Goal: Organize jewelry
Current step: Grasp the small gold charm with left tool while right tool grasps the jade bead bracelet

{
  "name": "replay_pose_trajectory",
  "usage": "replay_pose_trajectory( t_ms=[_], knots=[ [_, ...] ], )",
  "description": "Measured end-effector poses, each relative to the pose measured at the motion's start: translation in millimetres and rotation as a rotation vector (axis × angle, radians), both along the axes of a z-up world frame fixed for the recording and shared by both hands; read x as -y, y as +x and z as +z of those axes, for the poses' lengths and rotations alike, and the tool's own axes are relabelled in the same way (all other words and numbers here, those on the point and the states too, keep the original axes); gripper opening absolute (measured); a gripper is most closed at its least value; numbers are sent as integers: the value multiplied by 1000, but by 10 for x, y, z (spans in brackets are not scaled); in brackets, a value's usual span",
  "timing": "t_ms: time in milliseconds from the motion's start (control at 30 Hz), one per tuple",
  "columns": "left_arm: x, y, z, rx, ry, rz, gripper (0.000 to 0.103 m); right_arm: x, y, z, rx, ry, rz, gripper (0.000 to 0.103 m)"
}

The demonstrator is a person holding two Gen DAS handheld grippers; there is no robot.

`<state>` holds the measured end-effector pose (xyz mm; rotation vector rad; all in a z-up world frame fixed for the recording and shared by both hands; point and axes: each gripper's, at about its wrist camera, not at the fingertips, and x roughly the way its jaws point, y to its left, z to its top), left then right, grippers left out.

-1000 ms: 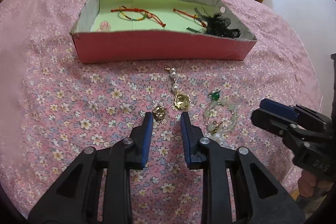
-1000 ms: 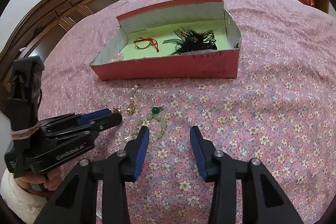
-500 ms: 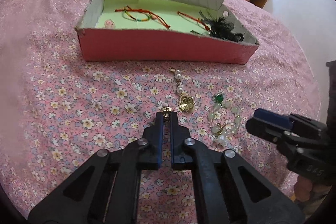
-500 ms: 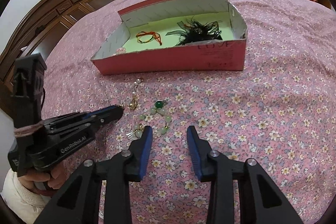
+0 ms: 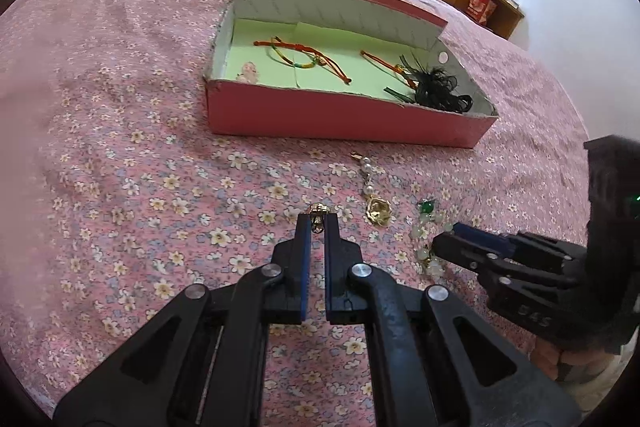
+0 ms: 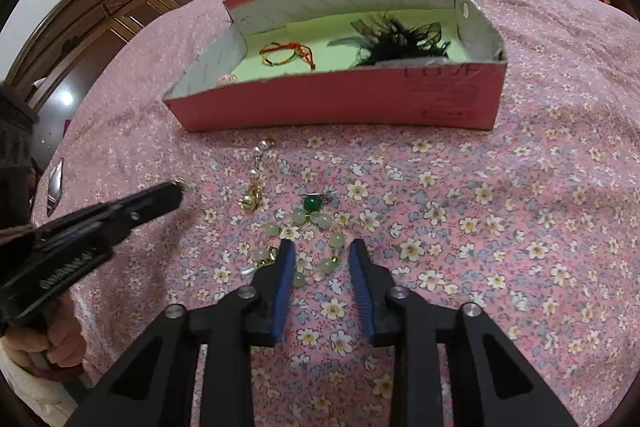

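On the flowery pink bedspread, just in front of the pink box, some jewelry is waiting to be put away. The left gripper has its two blue fingers squeezed almost together, pinching a small gold charm at their tips. The charm looks lifted a little off the cloth, but that is hard to tell for sure.

The right gripper has its fingers spread apart. It holds nothing. It sits low over the green bead bracelet, with some beads lying between its fingers.

A pearl and gold pendant lies between the charm and the bracelet. Its long side points toward the box.

The box is straight ahead of the left gripper, a little way off. Its long side runs left to right, and its low front wall faces the gripper. Inside lie a red cord bracelet and a black feathery piece. The left gripper likely needs to carry the charm forward and over that wall.
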<state>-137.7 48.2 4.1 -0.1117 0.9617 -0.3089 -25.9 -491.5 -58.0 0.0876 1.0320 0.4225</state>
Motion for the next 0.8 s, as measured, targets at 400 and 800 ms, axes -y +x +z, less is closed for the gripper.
replay_pose_trajectory(
  t_ms=[400, 800],
  knots=[
    [47, -32, 46, 7, 8, -5, 0, 225, -185, 150, 50, 33, -15, 10],
    [106, -125, 166, 29, 12, -7, 0, 506, -364, 446, 126, 85, -64, 9]
  ],
)
